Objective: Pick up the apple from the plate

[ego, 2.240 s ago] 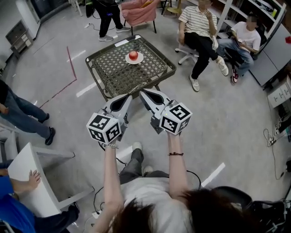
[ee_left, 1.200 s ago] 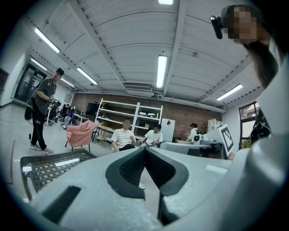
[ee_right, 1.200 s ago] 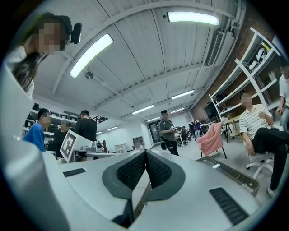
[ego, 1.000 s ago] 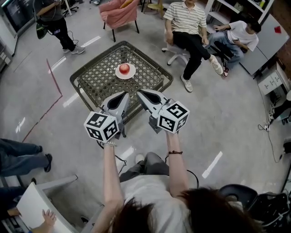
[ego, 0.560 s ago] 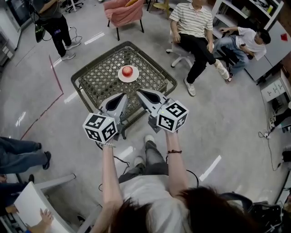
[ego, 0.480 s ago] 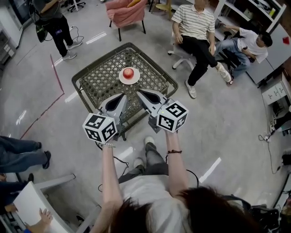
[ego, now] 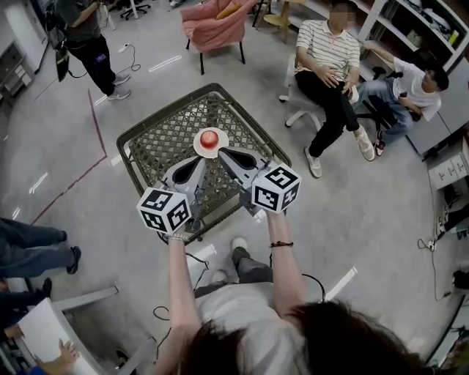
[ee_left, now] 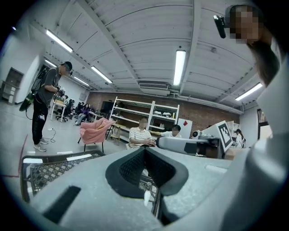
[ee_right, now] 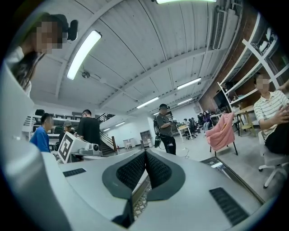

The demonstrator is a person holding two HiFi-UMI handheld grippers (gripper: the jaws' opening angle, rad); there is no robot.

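Observation:
A red apple (ego: pixel 209 137) sits on a small white plate (ego: pixel 222 134) in the middle of a low dark-green lattice table (ego: pixel 165 139). My left gripper (ego: pixel 203 160) is held level over the table's near part, just short of the plate, jaws shut with nothing in them. My right gripper (ego: pixel 220 152) is beside it, its tips almost at the plate's near rim, also shut and empty. In the left gripper view the left gripper's (ee_left: pixel 144 150) pads meet, and the right gripper (ee_left: pixel 189 145) shows alongside. The right gripper view shows my right gripper (ee_right: pixel 145 152) with its pads together over the lattice. Neither gripper view shows the apple.
Two people sit on chairs at the right (ego: pixel 327 58) (ego: pixel 412 80). Another person (ego: pixel 79 33) stands at the back left beside cables. A pink chair (ego: pixel 218 18) stands behind the table. Someone's legs (ego: pixel 33 249) and a white chair (ego: pixel 51 322) are at the left.
Both grippers have moved forward together, from short of the table's near edge to over it, close to the plate. Their jaws stayed shut. The apple has not moved.

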